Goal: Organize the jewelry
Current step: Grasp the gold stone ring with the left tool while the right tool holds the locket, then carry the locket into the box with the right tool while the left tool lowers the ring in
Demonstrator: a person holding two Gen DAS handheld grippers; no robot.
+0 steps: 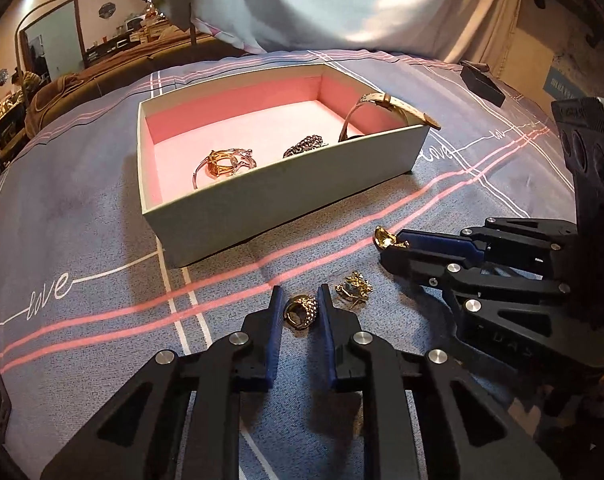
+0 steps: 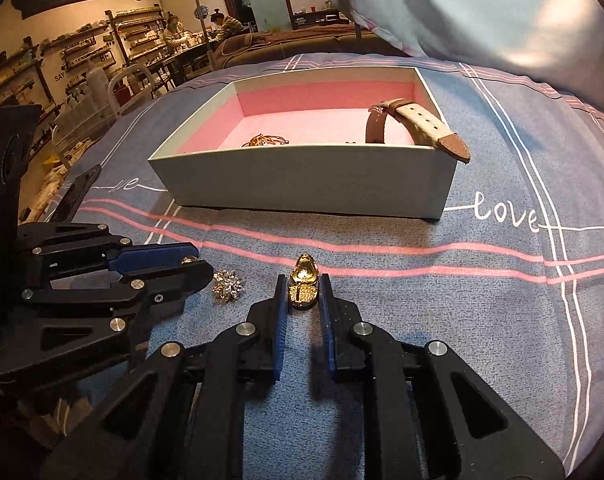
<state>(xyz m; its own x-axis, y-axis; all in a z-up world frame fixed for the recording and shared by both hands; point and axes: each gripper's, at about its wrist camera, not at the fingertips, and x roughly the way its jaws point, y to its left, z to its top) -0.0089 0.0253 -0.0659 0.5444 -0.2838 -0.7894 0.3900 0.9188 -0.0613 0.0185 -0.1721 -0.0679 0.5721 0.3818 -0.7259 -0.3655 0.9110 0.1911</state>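
My left gripper (image 1: 301, 307) is shut on a gold studded ring (image 1: 301, 312) that rests on the blue cloth. It reaches in from the left in the right wrist view, left gripper (image 2: 200, 259), with a glint of the ring (image 2: 188, 260) between its tips. My right gripper (image 2: 303, 294) is shut on a gold shoe-shaped charm (image 2: 303, 284); in the left wrist view it comes in from the right, right gripper (image 1: 390, 246). A gold flower brooch (image 1: 354, 286) (image 2: 228, 285) lies loose between the two grippers. Beyond stands the pink-lined box (image 1: 262, 192) (image 2: 302, 176) with rings (image 1: 226, 162), a dark studded piece (image 1: 306, 145) and a watch (image 1: 378, 108) (image 2: 422, 124) hanging over its rim.
Blue cloth with pink stripes (image 2: 382, 252) covers the surface. A small black box (image 1: 482, 84) lies at the far right. A pale pillow (image 1: 322, 0) rises behind the pink-lined box. People sit at a table (image 2: 222, 20) among shelves far back.
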